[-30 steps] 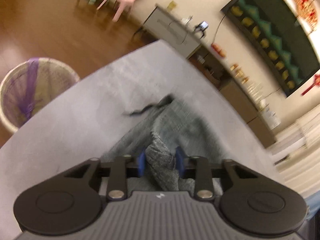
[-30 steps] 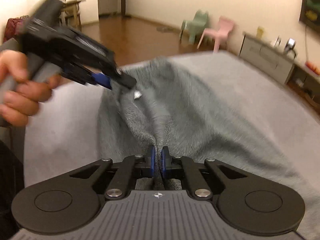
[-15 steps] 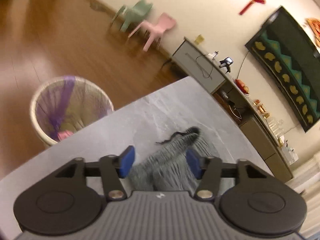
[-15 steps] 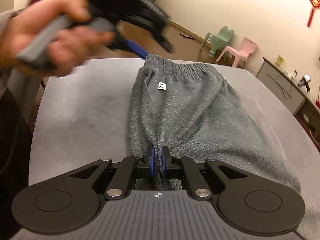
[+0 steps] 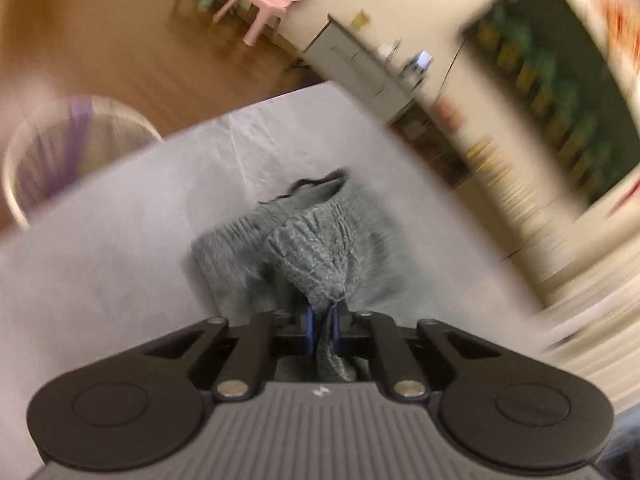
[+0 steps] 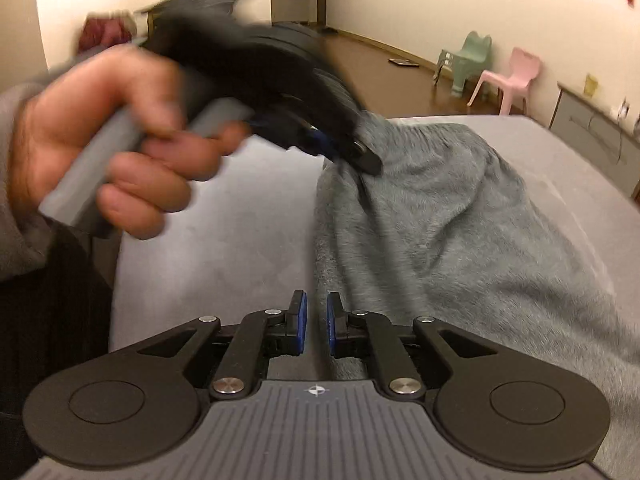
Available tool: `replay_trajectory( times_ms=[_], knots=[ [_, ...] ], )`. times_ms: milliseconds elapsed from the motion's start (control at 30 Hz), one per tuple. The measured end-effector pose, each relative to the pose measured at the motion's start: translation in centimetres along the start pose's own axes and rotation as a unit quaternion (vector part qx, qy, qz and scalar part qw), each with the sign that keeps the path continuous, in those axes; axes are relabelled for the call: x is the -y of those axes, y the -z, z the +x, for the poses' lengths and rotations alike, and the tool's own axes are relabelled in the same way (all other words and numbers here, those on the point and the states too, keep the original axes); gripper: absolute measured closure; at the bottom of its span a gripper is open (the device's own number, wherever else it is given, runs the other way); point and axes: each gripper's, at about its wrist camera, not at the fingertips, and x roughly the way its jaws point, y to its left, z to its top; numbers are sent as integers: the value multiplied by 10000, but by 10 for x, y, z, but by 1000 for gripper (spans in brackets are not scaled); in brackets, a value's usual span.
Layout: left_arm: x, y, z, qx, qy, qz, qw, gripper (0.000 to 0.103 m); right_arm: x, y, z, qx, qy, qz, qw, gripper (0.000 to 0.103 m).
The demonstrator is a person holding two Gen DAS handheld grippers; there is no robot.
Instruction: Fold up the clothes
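Left tool point(image 5: 323, 322) clamped on bunched fold of grey pants point(image 6: 440, 220), lifted off worktop point(image 6: 224, 240), heavy blur; right tool point(image 6: 317, 322) narrow gap, apparently holding nothing.

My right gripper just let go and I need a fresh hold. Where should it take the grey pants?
Take the grey pants at the near-left edge right ahead of the right gripper, coming in low and straight. That edge lies flat on the table; the left gripper already pinches the far end.
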Motion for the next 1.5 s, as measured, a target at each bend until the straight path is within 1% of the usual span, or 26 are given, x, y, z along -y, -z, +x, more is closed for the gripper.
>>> replay_trajectory(
  times_ms=[33,67,133,167,233,300,333,367,433,500,633,733,800,867,933,1000,1067,1133,1167,1200,1233,1300,1333,1400,1467,1500],
  knots=[
    [-12,-2,-2,-55,86,-313,9995,95,15,-3,-14,217,-172,336,9991,82],
    [-25,-4,0,-153,106,-572,9982,95,33,-5,-25,423,-282,758,9958,61],
    [-34,-7,2,-218,-34,-648,9977,95,76,-10,-42,802,-433,1780,9798,48],
    [-38,-8,4,-249,-105,-685,9973,95,99,-11,-44,819,-318,2235,9707,48],
    [-37,-9,3,-236,-400,-496,9977,93,131,-8,-37,449,563,2646,9617,49],
    [-24,-9,0,-144,-852,-36,9963,87,145,8,-27,-63,1279,2535,9588,50],
    [-18,-9,-1,-97,-1077,195,9939,83,152,16,-21,-319,1631,2469,9547,59],
    [-4,-5,-8,206,-1266,489,9905,81,150,21,-29,-199,1681,2438,9549,60],
    [23,3,-22,819,-1635,1077,9772,72,137,28,-51,25,1662,2540,9528,58],
    [51,10,-36,1425,-1989,1655,9554,72,114,28,-56,179,1630,2199,9616,56],
    [88,12,5,700,-1234,2324,9622,70,64,26,-35,143,1561,1346,9784,56],
    [90,10,53,-5,-1546,2697,9504,70,24,30,-17,-26,1450,858,9857,57],
    [72,5,67,-346,-1954,2390,9505,76,2,34,-22,-32,1329,680,9888,68],
    [68,3,54,-170,-1774,2275,9573,77,4,34,-36,43,1200,767,9898,68],
    [67,2,46,-51,-1541,2243,9623,69,25,30,-55,242,1178,1061,9871,67],
    [69,6,50,-95,-1547,2387,9586,69,45,26,-74,441,1155,1353,9831,65],
    [63,0,65,-273,-1811,2335,9550,72,87,34,-69,132,1772,1609,9708,65],
    [57,-3,63,-207,-1896,2261,9552,85,130,41,-65,-186,2389,1856,9530,66],
    [51,-7,62,-166,-1916,2134,9579,86,151,45,-62,-344,2693,1976,9420,59],
    [46,-11,60,-125,-1935,2005,9603,89,167,55,-67,-211,2833,2036,9369,50],
    [43,-13,58,-119,-1902,1850,9641,89,183,64,-76,-179,2902,2326,9281,49],
    [51,-8,53,-51,-1964,1902,9619,88,197,74,-95,-170,3007,2637,9164,63],
    [57,-4,51,2,-1994,2008,9591,77,195,77,-104,-148,3103,2636,9132,62],
    [72,1,56,24,-1826,2367,9543,60,176,84,-120,-20,2867,2537,9238,61],
    [87,5,62,45,-1653,2723,9479,60,157,92,-137,110,2622,2434,9338,55],
    [87,2,72,-52,-1789,2728,9453,60,147,100,-134,-38,2517,2319,9396,54]
  ],
)
